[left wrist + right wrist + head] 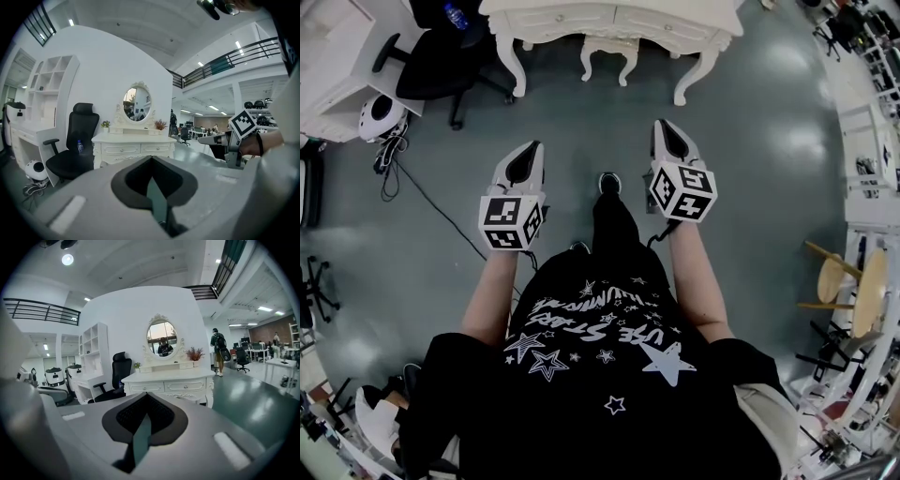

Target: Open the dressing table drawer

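Observation:
The white dressing table [712,21] stands a few steps ahead at the top of the head view, both drawers closed. In the left gripper view its drawers [120,150] show small knobs under the oval mirror [137,101]. The right gripper view shows the same table [168,377] straight ahead, with its right drawer [184,386] closed. My left gripper [536,145] and right gripper [661,124] are held out side by side above the floor, well short of the table. Both are shut and hold nothing; the left gripper [152,159] and the right gripper [146,397] show jaws meeting at a point.
A black office chair [441,61] with a water bottle [456,16] on its seat stands left of the table. A white stool [607,52] sits under the table. A round white object [380,114] and cables [394,159] lie at left. Wooden stools [848,281] stand at right.

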The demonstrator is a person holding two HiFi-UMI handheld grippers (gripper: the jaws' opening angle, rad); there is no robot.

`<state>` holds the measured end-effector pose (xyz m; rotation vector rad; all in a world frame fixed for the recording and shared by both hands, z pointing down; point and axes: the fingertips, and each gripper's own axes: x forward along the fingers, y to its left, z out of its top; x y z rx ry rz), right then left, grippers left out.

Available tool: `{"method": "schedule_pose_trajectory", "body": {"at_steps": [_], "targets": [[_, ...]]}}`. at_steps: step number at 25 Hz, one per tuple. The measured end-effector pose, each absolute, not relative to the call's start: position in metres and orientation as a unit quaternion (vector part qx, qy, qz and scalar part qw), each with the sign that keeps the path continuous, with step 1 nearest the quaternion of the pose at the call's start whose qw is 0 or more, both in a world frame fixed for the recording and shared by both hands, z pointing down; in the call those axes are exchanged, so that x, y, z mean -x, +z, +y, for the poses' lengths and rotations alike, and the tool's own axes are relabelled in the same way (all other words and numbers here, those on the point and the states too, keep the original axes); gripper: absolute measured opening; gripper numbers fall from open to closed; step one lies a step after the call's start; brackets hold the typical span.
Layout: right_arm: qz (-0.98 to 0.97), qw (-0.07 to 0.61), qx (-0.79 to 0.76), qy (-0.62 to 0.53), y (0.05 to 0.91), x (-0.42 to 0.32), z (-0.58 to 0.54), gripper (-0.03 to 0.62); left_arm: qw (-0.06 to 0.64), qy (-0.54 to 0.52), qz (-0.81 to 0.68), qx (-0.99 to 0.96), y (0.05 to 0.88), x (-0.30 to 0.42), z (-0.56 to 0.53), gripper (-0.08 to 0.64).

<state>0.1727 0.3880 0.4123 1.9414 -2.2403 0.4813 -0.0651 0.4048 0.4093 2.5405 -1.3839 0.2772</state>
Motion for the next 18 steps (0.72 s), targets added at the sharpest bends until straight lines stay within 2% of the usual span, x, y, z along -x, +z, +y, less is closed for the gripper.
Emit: {"method": "schedule_pose_trajectory", "body": {"at_steps": [3, 4, 6, 11, 18], "targets": [[-0.741, 0.066, -0.649, 0.16, 0.411, -0.182, 0.369, 0.031, 0.113, 0.096, -0.472, -0.869, 0.406, 0.058, 0.388, 0.0], [-0.742, 0.065, -0.648, 0.16, 0.411, -0.185, 0.362, 0.051, 0.112, 0.097, -0.471, -0.869, 0.406, 0.056, 0.382, 0.0], [-0.743, 0.064, -0.647, 0.163, 0.412, -0.19, 0.344, 0.144, 0.112, 0.099, -0.472, -0.869, 0.406, 0.051, 0.365, 0.0], [-0.739, 0.067, -0.646, 0.179, 0.424, -0.211, 0.283, 0.251, 0.122, 0.108, -0.473, -0.866, 0.415, 0.033, 0.306, 0.0], [-0.744, 0.061, -0.637, 0.194, 0.43, -0.244, 0.175, 0.278, 0.129, 0.112, -0.487, -0.857, 0.415, 0.004, 0.211, 0.001]]}}
